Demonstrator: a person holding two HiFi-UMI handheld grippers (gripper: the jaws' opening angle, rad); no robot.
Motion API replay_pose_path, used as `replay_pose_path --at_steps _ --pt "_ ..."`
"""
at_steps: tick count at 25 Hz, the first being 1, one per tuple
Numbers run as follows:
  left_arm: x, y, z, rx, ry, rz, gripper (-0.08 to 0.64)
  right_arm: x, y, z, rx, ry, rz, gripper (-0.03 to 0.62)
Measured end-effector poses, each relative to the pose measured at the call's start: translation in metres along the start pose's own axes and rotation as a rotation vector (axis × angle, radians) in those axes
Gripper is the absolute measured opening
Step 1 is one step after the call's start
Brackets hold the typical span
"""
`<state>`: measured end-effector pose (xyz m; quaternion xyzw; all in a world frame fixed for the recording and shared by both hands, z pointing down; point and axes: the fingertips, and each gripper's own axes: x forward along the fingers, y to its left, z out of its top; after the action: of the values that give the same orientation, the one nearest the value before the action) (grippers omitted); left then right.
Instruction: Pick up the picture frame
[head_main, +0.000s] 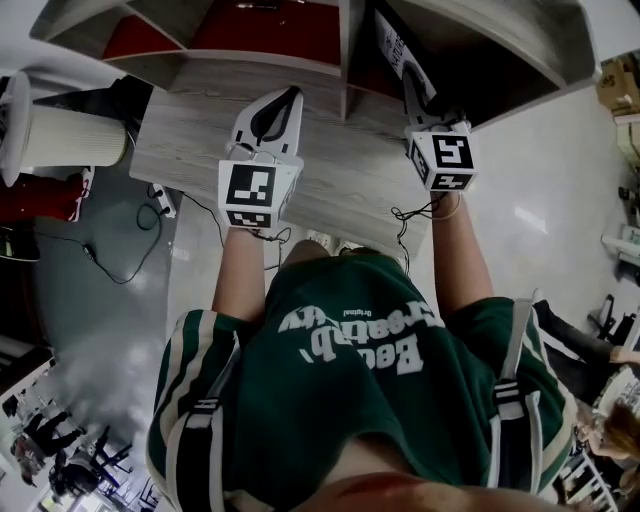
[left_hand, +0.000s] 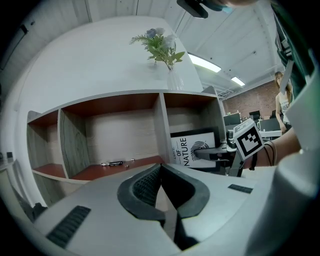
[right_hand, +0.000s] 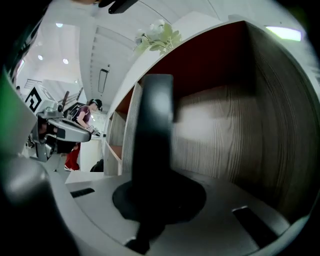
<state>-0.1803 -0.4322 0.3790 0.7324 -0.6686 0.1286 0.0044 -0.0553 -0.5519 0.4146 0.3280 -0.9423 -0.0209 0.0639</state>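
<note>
The picture frame (left_hand: 192, 149), black-edged with a white print, stands in the right compartment of the wooden shelf (left_hand: 161, 122). From the head view it shows from above as a thin slanted panel (head_main: 393, 45). My right gripper (head_main: 410, 92) reaches into that compartment and is shut on the frame's near edge, which fills the right gripper view as a dark upright bar (right_hand: 155, 130). My left gripper (head_main: 288, 98) hovers in front of the middle compartment. Its fingers (left_hand: 145, 182) meet at the tips, with nothing between them.
A vase of flowers (left_hand: 167, 55) stands on the shelf top above the divider. A black pen (left_hand: 111, 163) lies on the middle compartment's floor. A white cylinder (head_main: 70, 138) and cables (head_main: 120, 260) are on the floor at the left. People stand far off.
</note>
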Motion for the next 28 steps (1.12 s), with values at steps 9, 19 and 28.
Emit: replay_pose_path --at_steps 9,19,28 --pt "0.001 0.002 0.004 -0.006 -0.019 0.025 0.018 -0.002 -0.004 0.002 -0.013 -0.005 -0.005 0.037" --pt "-0.010 0.003 0.015 -0.013 -0.045 0.012 0.018 -0.011 0.003 0.009 0.010 -0.001 -0.010 0.037" --pt "-0.024 0.010 0.017 -0.010 -0.090 -0.040 0.018 -0.029 0.018 0.017 0.010 -0.014 -0.069 0.037"
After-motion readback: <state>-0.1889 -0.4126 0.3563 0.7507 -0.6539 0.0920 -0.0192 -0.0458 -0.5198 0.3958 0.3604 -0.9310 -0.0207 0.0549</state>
